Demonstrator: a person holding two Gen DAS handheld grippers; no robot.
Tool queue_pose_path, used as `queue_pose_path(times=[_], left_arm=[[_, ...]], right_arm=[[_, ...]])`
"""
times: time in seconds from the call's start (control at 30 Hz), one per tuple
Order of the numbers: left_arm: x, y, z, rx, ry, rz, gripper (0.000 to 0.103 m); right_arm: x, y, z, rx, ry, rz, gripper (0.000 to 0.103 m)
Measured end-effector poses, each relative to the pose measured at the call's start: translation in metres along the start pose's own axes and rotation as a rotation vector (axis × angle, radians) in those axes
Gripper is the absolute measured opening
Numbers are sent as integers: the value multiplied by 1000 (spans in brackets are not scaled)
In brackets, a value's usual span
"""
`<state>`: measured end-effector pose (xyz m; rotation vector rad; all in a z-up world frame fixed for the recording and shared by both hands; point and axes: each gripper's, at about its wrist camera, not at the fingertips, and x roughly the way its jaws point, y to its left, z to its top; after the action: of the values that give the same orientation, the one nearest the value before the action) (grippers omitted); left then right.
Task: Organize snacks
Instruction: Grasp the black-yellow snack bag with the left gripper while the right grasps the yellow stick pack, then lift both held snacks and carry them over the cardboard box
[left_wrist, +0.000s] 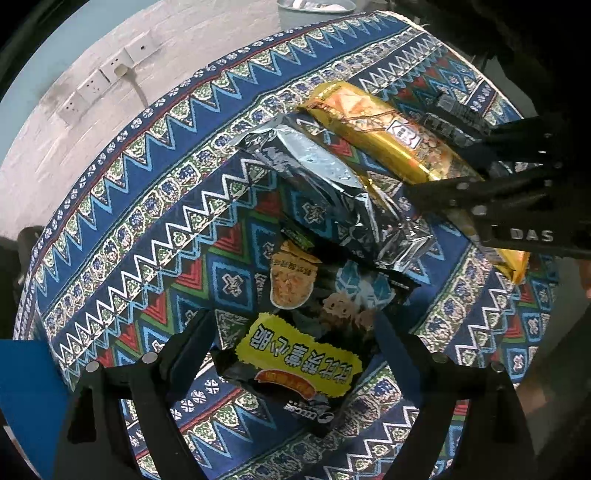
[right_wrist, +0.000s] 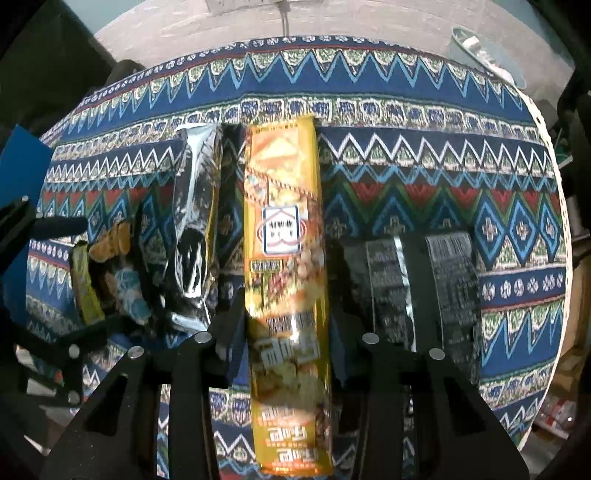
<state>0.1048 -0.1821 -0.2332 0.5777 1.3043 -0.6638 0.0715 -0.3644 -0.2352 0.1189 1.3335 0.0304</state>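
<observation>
**Line up the packets in a row**

The right gripper (right_wrist: 286, 332) has its fingers either side of the gold packet (right_wrist: 284, 236) on the patterned surface (right_wrist: 424, 177); whether they pinch it I cannot tell. Keep it parallel to the silver packet (right_wrist: 194, 229) beside it. The left gripper (left_wrist: 295, 332), fingers spread, straddles the black packet (left_wrist: 314, 339), just short of the silver one.
</observation>
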Motion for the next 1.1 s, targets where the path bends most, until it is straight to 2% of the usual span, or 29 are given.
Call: queue_pose_path(times=[0.13,0.33,0.4,0.43,0.47,0.5,0.6,0.73,1.1], left_arm=[[-8,-5,-7,50,-29,-38,89],[7,-18,-16,117,0,53,89],[14,-14,-18,99,16,89,89],[14,-14,-17,87,14,81,88],[14,-11,-17,74,9,71,85],[13,-8,-16,60,7,65,76],[10,3,-16,26,3,71,62],[4,12,-19,3,-10,115,61],[-43,15,-36,-78,-89,145,61]], right_arm=[[4,10,12,-19,-9,-24,42],[11,47,9,-51,-8,-61,42],[11,51,5,-59,-9,-65,42],[10,51,0,-64,-12,-68,40],[12,50,-1,-69,-12,-74,34],[12,53,-3,-80,-17,-91,32],[15,53,-10,-83,-16,-83,30],[9,53,-14,-91,-21,-87,29],[-34,67,-15,-111,-68,-56,29]])
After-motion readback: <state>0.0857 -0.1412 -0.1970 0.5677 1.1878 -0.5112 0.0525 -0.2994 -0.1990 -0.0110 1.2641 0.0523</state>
